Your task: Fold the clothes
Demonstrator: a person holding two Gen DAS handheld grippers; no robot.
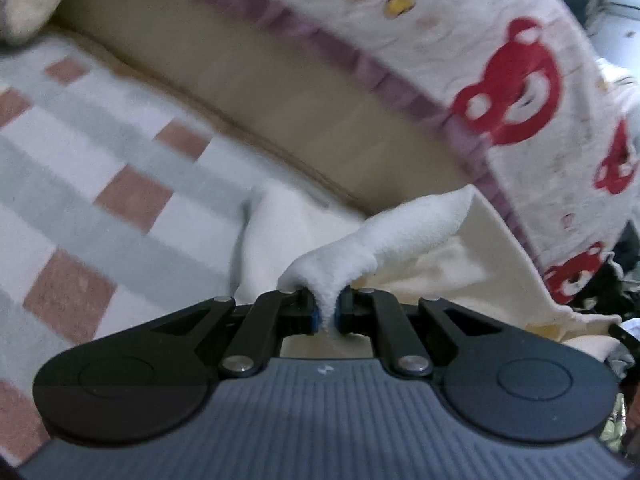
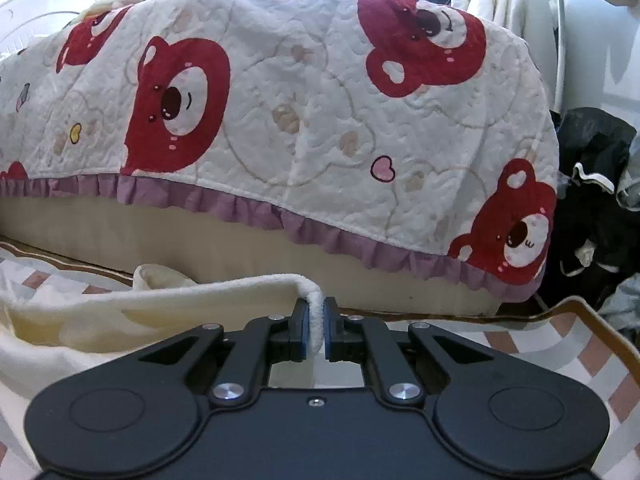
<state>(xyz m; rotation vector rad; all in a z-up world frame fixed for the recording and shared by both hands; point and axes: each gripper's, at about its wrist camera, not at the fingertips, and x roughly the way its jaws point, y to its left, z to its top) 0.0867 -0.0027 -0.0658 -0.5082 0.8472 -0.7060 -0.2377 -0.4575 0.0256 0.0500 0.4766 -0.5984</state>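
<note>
i had the left gripper [image 1: 327,312] pinched tight on a fluffy bit of the cream cloth [image 1: 460,264], low in the middle of the left view. the right gripper [image 2: 317,330] was squeezed shut on the rolled edge of the same cloth [image 2: 160,300], low in the middle of the right view. the cloth lay on the checked blanket [image 1: 100,160], right in front of the couch back with the bear cover [image 2: 320,100] draped over it.

i think the step was to lift one edge and carry it over to make a fold. to do that well, i had to keep both pinches firm, keep the edge pulled straight between them, and move both sides together so the cloth did not bunch up. i also had to lift it clear of the blanket so it would not drag.

in the right view the held edge ran from the gripper out to the left side of the frame, along the couch. that looked like the cloth's long way. in the left view the cloth spread out to the right, and its far end was hidden.
</note>
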